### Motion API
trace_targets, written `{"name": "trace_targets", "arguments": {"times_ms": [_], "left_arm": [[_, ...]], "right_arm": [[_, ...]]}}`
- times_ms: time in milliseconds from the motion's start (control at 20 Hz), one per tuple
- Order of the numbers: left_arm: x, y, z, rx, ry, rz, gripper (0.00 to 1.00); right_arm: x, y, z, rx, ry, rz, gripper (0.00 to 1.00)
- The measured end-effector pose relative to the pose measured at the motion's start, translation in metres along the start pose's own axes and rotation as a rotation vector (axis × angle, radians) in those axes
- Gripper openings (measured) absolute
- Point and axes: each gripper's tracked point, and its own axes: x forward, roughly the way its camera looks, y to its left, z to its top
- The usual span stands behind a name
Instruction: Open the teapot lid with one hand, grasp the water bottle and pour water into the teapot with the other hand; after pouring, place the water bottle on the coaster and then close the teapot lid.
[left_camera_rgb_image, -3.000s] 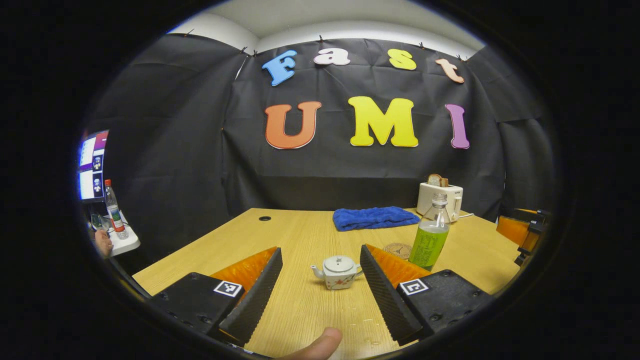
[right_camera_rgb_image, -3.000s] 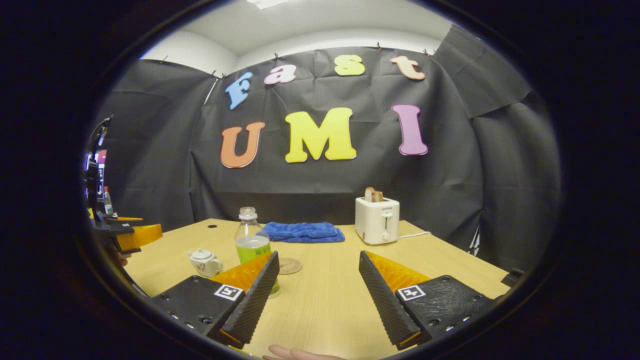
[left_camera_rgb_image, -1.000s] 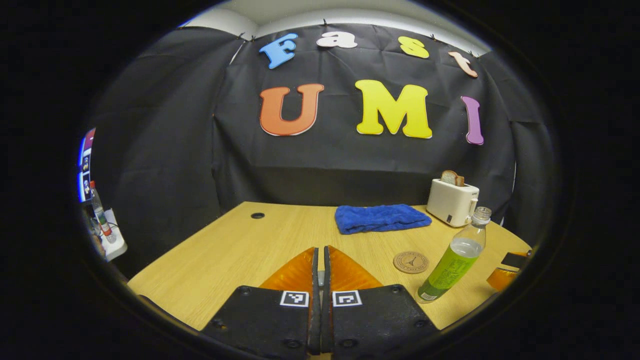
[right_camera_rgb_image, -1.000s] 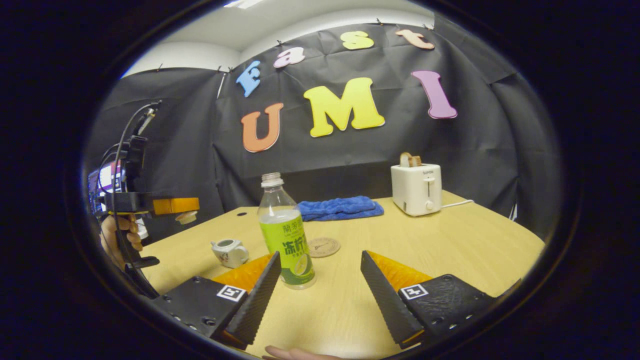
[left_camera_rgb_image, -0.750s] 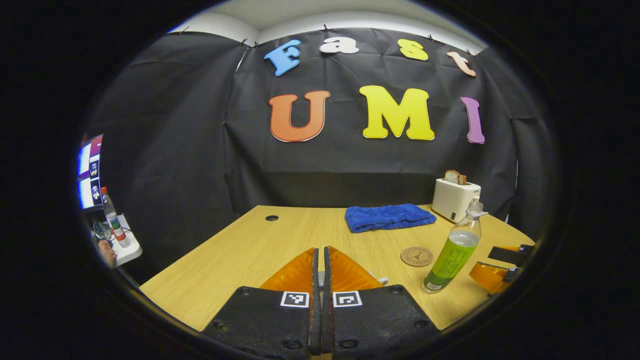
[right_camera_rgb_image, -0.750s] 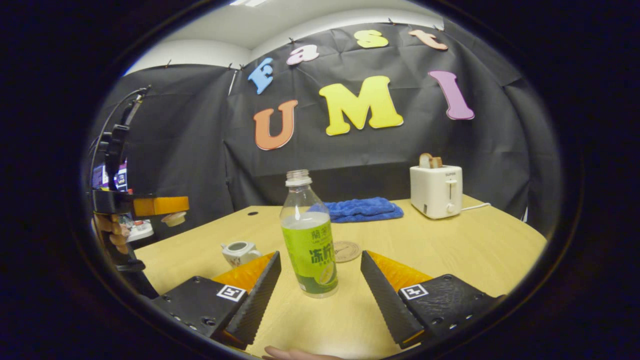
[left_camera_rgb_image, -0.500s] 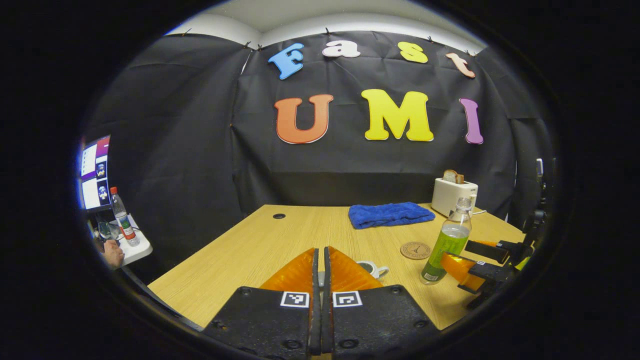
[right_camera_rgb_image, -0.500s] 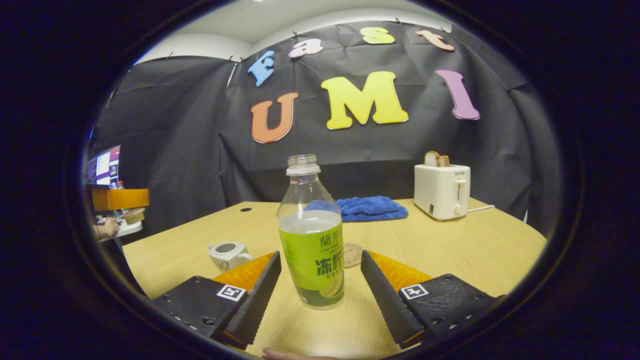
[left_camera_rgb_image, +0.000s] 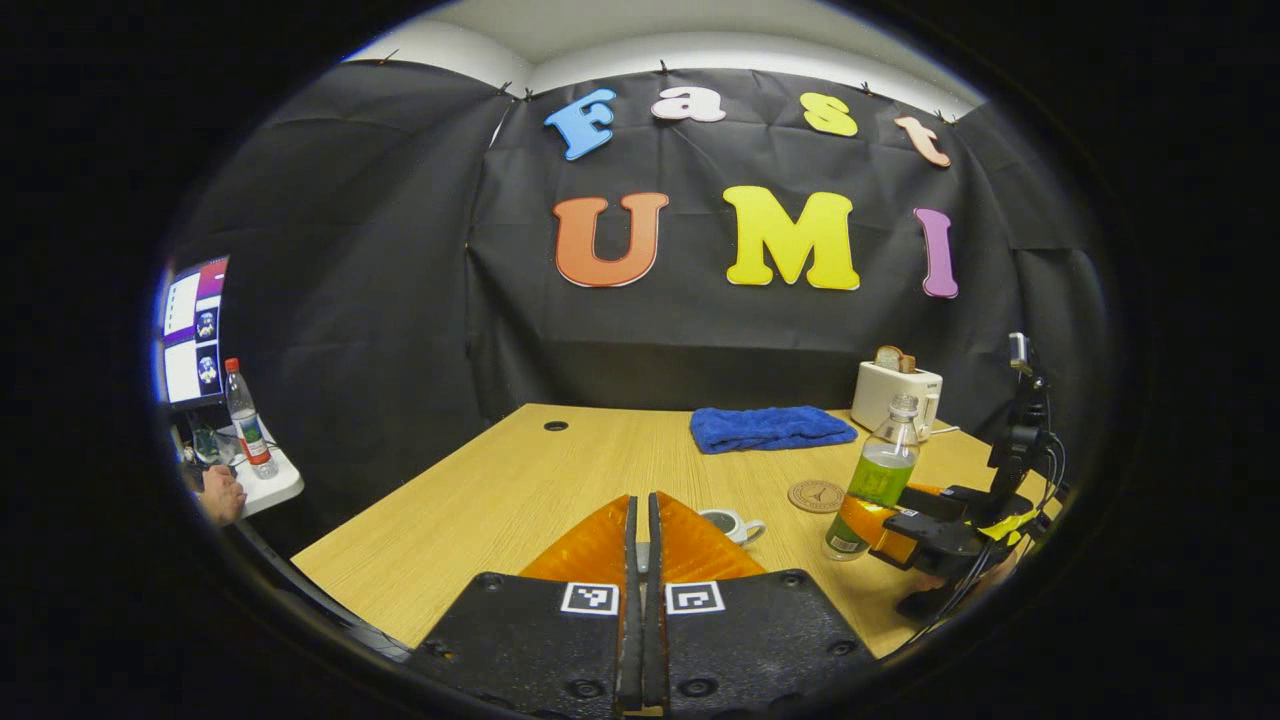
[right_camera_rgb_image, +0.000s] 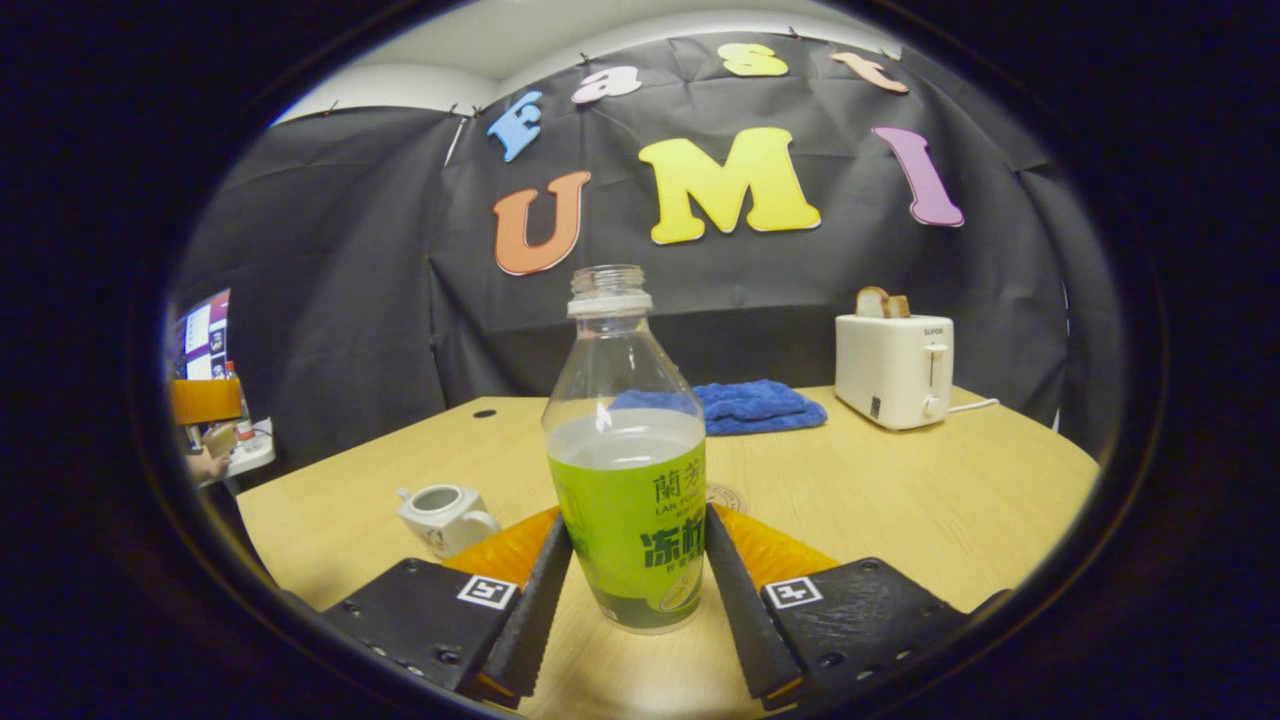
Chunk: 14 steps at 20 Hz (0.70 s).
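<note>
The water bottle (right_camera_rgb_image: 628, 470), clear with a green label and no cap, stands on the wooden table (right_camera_rgb_image: 900, 500). My right gripper (right_camera_rgb_image: 630, 525) is shut on its lower half, a finger pressing each side. The small white teapot (right_camera_rgb_image: 440, 515) sits lidless to its left. In the left gripper view my left gripper (left_camera_rgb_image: 640, 502) is shut, with a sliver of the lid between its fingers. The teapot (left_camera_rgb_image: 730, 523), the bottle (left_camera_rgb_image: 875, 478) and the right gripper (left_camera_rgb_image: 885, 520) lie ahead to the right. In the right gripper view the left gripper (right_camera_rgb_image: 205, 400) hangs at far left with the lid (right_camera_rgb_image: 216, 438) under it.
A round cork coaster (left_camera_rgb_image: 815, 495) lies just behind the bottle. A folded blue towel (left_camera_rgb_image: 770, 428) and a white toaster (left_camera_rgb_image: 897, 395) holding bread stand at the back. At far left, off the table, are a screen (left_camera_rgb_image: 190, 330) and another bottle (left_camera_rgb_image: 245, 415).
My right gripper moved forward around the bottle and its fingers closed onto it. My left gripper, with the lid, drew back and to the left of the teapot.
</note>
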Motion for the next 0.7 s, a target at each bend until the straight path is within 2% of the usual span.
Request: {"name": "trace_targets", "arguments": {"times_ms": [250, 700], "left_arm": [[-0.004, 0.002, -0.008, 0.005, 0.009, -0.014, 0.03], [-0.007, -0.001, -0.008, 0.017, 0.001, -0.048, 0.03]], "right_arm": [[-0.017, -0.006, 0.011, -0.086, -0.032, -0.034, 0.74], [-0.023, -0.028, 0.027, -0.279, -0.027, -0.164, 0.71]]}}
